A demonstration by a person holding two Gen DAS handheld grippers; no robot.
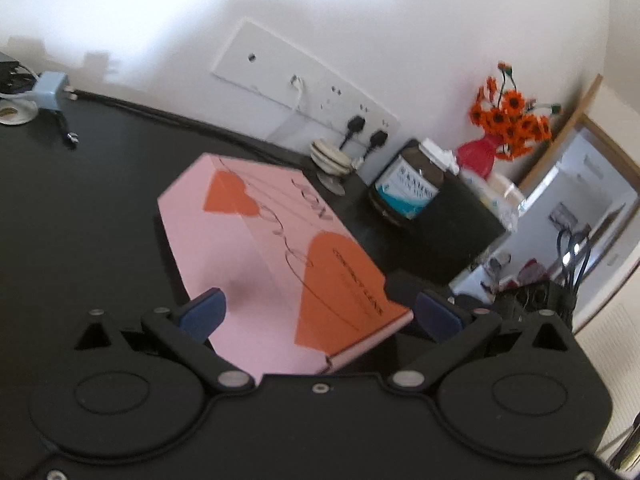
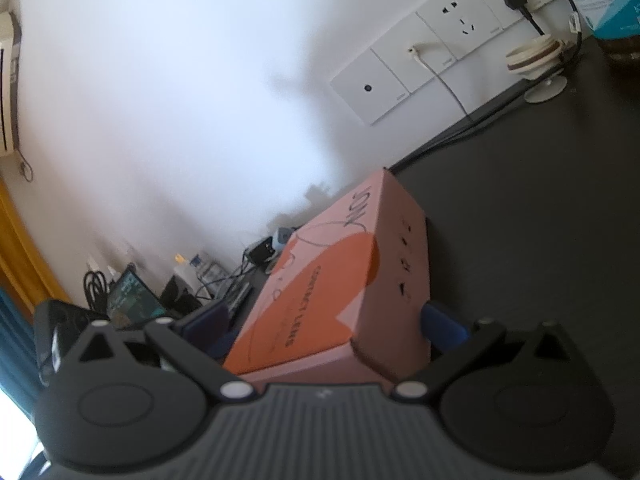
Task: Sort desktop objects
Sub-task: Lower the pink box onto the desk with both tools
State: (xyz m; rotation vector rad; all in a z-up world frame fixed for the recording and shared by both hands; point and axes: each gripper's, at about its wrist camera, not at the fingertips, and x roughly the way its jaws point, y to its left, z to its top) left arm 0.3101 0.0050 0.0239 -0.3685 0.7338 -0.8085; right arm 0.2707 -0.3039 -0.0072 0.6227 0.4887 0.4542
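Note:
A pink box [image 1: 276, 252] with orange hearts lies on the black desk [image 1: 80, 208]. In the left wrist view my left gripper [image 1: 320, 312] is open and hovers over the box's near end, one blue pad over its left part and the other past its right edge. In the right wrist view the same box [image 2: 332, 292] sits between the blue pads of my right gripper [image 2: 332, 326], which press its two sides. The box looks tilted against the desk [image 2: 540, 208] there.
A dark supplement bottle [image 1: 412, 184] stands at the wall with a black block [image 1: 452, 232] beside it. Orange flowers in a red vase [image 1: 504, 128], plugs in wall sockets [image 1: 320, 92], a cable reel [image 1: 330, 156] and a blue adapter [image 1: 50, 90] line the desk's back.

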